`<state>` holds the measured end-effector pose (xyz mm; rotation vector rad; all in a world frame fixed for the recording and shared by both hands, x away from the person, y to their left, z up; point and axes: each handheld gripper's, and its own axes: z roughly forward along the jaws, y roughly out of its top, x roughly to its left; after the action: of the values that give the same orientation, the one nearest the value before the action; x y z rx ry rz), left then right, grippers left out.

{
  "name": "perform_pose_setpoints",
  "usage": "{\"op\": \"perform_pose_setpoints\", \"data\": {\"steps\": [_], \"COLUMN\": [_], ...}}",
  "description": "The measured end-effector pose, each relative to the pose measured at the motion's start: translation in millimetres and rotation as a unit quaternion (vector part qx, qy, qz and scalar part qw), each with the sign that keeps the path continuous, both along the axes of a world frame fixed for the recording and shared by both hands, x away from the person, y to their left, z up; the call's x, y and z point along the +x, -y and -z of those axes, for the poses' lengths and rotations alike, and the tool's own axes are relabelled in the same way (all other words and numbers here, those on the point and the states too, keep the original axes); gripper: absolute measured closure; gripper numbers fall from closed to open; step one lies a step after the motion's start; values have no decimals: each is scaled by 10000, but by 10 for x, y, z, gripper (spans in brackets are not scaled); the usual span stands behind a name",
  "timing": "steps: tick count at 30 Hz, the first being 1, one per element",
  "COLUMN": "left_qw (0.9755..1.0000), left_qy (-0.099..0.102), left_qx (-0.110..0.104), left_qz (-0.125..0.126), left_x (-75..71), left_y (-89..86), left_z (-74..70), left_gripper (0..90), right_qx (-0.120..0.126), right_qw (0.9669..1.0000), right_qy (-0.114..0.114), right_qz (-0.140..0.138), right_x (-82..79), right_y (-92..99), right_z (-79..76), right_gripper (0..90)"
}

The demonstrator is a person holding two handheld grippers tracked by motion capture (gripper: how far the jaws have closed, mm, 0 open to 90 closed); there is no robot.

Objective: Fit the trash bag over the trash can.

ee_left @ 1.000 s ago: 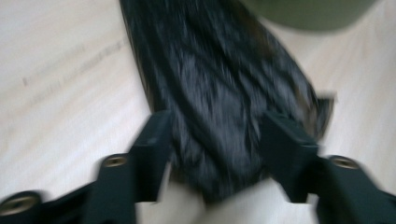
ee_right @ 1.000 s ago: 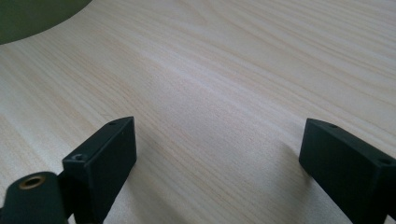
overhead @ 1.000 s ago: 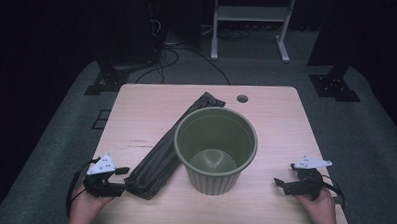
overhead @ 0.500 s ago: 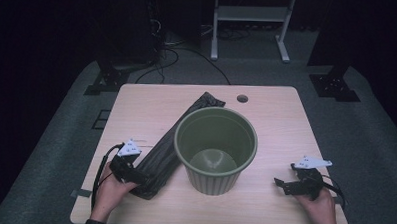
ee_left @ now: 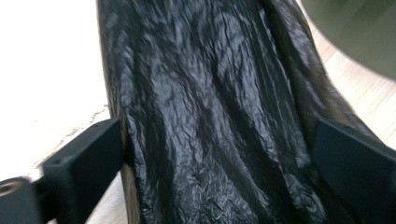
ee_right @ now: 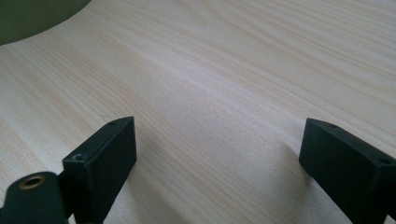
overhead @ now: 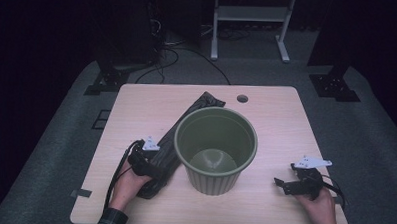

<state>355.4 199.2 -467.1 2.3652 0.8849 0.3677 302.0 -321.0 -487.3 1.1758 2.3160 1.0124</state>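
The left tongs (overhead: 157, 165) sit low on the near end of the black plastic bag (overhead: 178, 136). The bag lies long and flat on the wooden surface (overhead: 136, 110), slanting from the near left up toward the far middle, and it runs just beside the green bucket (overhead: 215, 147). In the left gripper view the crinkly bag (ee_left: 210, 116) fills the space between the two black jaws. The jaws stand wide, one at each edge of the bag, and have just been closing a little. They do not squeeze it.

The right tongs (overhead: 284, 184) rest on the surface at the near right, well apart from the bucket. Their jaws are wide open with only bare wood (ee_right: 219, 93) between them.
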Motion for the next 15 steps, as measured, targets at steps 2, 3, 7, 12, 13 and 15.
{"op": "perform_pose_setpoints", "data": {"steps": [2, 3, 7, 12, 13, 15], "left_qw": [9998, 9996, 9989, 9982, 9980, 9975], "left_qy": [-11, 15, -41, -89, -84, -113], "left_qx": [-158, -212, -236, -234, -221, -165], "left_qz": [88, 171, 398, 547, 582, 685], "left_x": [-22, -39, -87, -167, -190, -239], "left_y": [-9, -14, -42, -102, -117, -152], "left_z": [-5, -11, -46, -58, -60, -69], "left_gripper": [162, 243, 535, 735, 765, 789], "right_qx": [0, 1, -1, 0, -1, 1], "right_qw": [10000, 10000, 10000, 10000, 10000, 10000], "right_qy": [0, 0, 0, 0, 0, 0], "right_qz": [-1, -1, -1, -1, -1, -1], "right_x": [0, 0, 0, 0, 0, 0], "right_y": [0, 0, 0, 0, 0, 0], "right_z": [0, 0, 0, 0, 0, 0], "right_gripper": [97, 97, 97, 97, 97, 97]}}
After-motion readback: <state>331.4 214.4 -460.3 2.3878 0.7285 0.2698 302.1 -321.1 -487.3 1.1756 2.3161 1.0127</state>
